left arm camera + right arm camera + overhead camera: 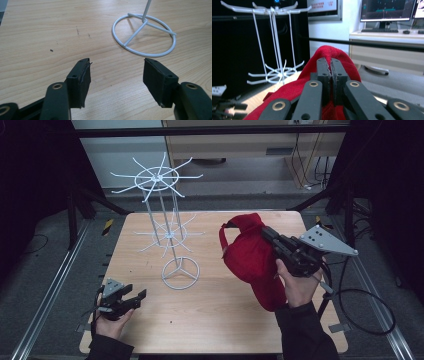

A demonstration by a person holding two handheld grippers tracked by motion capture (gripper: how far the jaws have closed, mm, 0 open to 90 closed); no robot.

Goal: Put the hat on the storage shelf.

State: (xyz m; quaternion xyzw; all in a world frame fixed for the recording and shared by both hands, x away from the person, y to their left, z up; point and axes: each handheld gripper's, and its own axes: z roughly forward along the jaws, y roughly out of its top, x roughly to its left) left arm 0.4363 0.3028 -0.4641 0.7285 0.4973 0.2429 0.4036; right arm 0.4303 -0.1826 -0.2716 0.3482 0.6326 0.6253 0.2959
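Near the tabletop's [220,320] near-left corner the left gripper [134,298] is seen low over the wood, its fingers [81,81] released and wide apart, nothing between them; bare wood is seen through the gap in the left gripper view. It looks idle.

Just beyond it, toward the middle of the tabletop, the white wire two-tier display stand with radiating hook arms [166,232] is planted upright on its ring base [143,36]. No hook on either tier is loaded.

On the right side of the tabletop the red fabric baseball cap [252,257] is held off the surface, above the right half and apart from the stand. The right gripper [268,234] is clenched on it: in the right gripper view the fingers [323,72] are seen pressed together with red cloth [329,53] pinched at their tips.

Progress, judged: pickup is done, the cap is lifted; carrying it over to the stand and hanging it on a hook arm are left, then release.

Orientation: the cap's long axis is run roughly from the near-right edge toward the far-left, hanging slantwise. The strap loop end [226,232] is pointed at the far edge and toward the stand; the lower bulk is drooped toward the near edge. Which end is the brim cannot be told.
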